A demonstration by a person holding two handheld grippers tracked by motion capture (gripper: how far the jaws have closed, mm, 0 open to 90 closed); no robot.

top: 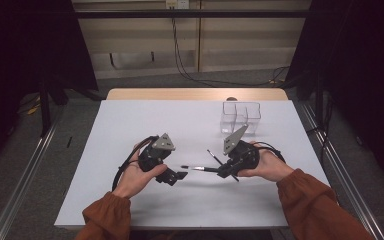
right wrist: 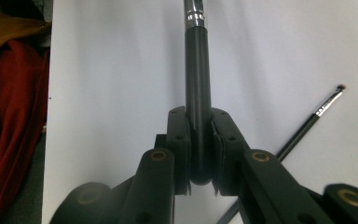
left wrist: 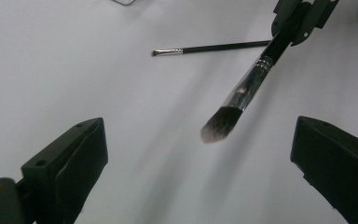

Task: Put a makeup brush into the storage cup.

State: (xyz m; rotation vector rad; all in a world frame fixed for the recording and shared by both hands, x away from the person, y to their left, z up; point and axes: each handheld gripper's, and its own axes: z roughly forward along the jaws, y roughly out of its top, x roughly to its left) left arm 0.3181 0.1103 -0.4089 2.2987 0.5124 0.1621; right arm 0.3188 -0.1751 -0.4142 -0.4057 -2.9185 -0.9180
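- High view: on the pale grey desk (top: 130, 125), the right gripper (top: 223, 172) sits right of centre and clamps the handle end of a thick black make-up brush with a silver ferrule and dark bristles (top: 196, 169), which points left, roughly level, toward the left gripper (top: 179, 176). The left gripper is near the brush tip with nothing between its jaws. A thin black brush with a small tip (top: 215, 158) lies on the desk just beyond the right gripper, and a clear plastic compartment box (top: 240, 116) stands at the far right, well apart from both hands.
- Left gripper view: its two black jaws stand wide apart and empty, with the thick brush's bristle head (left wrist: 219, 124) hanging in the air between and beyond them; the thin brush (left wrist: 205, 47) rests flat on the desk farther off.
- Right gripper view: the jaws are closed tight on the thick brush's rounded butt end (right wrist: 198, 116), the handle running straight away from the camera; the thin brush (right wrist: 303, 133) lies slanting to the right.
- Risk, as I judge it: the grip is at the very end of a smooth round handle, so the brush could pivot or slip out. If the left gripper closes on the soft bristles instead of the ferrule, it would crush them and hold poorly during a handover.
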